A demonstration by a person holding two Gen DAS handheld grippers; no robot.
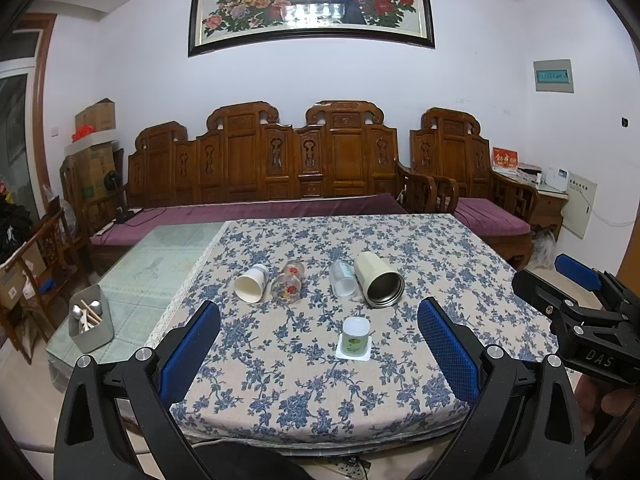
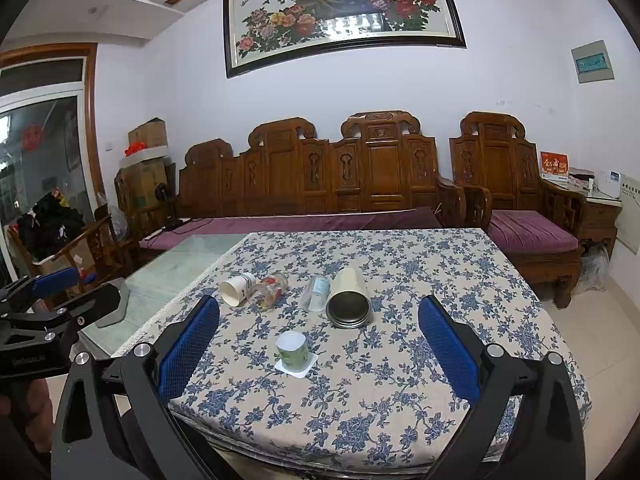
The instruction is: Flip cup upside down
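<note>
Several cups lie on their sides on the blue-flowered tablecloth (image 1: 440, 264): a white paper cup (image 1: 251, 284) (image 2: 236, 287), a clear glass with red flowers (image 1: 288, 283) (image 2: 269, 290), a clear plastic cup (image 1: 342, 278) (image 2: 316, 293) and a cream steel tumbler (image 1: 378, 283) (image 2: 349, 298). A small green-labelled yogurt cup (image 1: 353, 337) (image 2: 292, 351) stands rim-down in front of them. My left gripper (image 1: 318, 334) is open and empty, held above the table's near edge. My right gripper (image 2: 318, 334) is open and empty beside it; it also shows in the left wrist view (image 1: 560, 280).
A grey holder (image 1: 90, 324) with chopsticks and spoons stands on the glass tabletop at the left. A carved wooden sofa (image 1: 280, 168) with purple cushions runs behind the table. A wooden chair (image 1: 44, 248) and boxes are at the far left.
</note>
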